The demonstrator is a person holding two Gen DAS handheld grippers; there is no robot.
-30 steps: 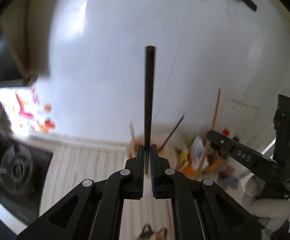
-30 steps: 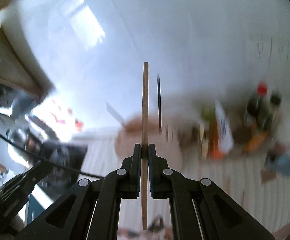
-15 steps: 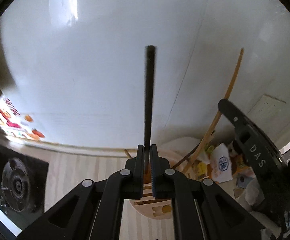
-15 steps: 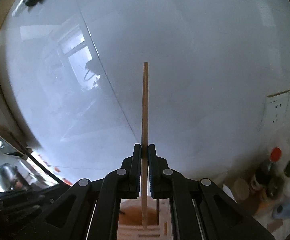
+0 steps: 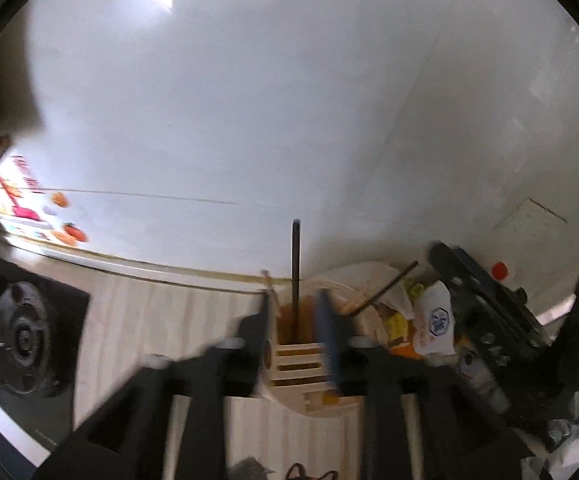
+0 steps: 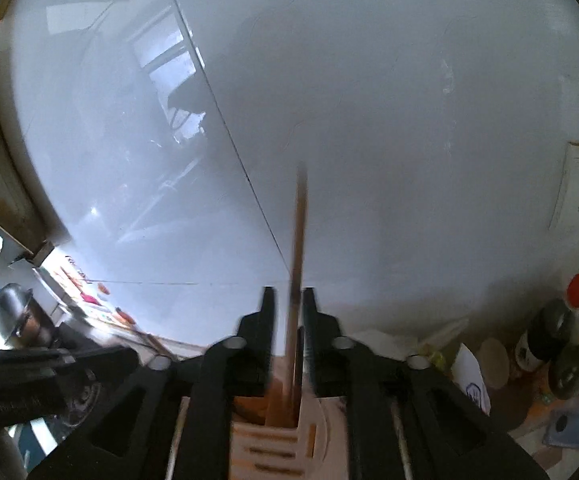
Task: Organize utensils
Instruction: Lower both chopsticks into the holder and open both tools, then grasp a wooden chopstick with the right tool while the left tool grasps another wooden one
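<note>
Black chopstick upright in holder, wooden chopstick upright; both grippers just opened, jaws apart, gripping nothing

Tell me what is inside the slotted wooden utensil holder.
A black chopstick stands in the slotted wooden utensil holder; a light wooden chopstick drops into it too. Their lower ends and the holder's bottom are hidden.

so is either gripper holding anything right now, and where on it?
Nothing is held. Both have just been opening: the left gripper around the black chopstick, the right gripper around the wooden chopstick, pads clear.
</note>
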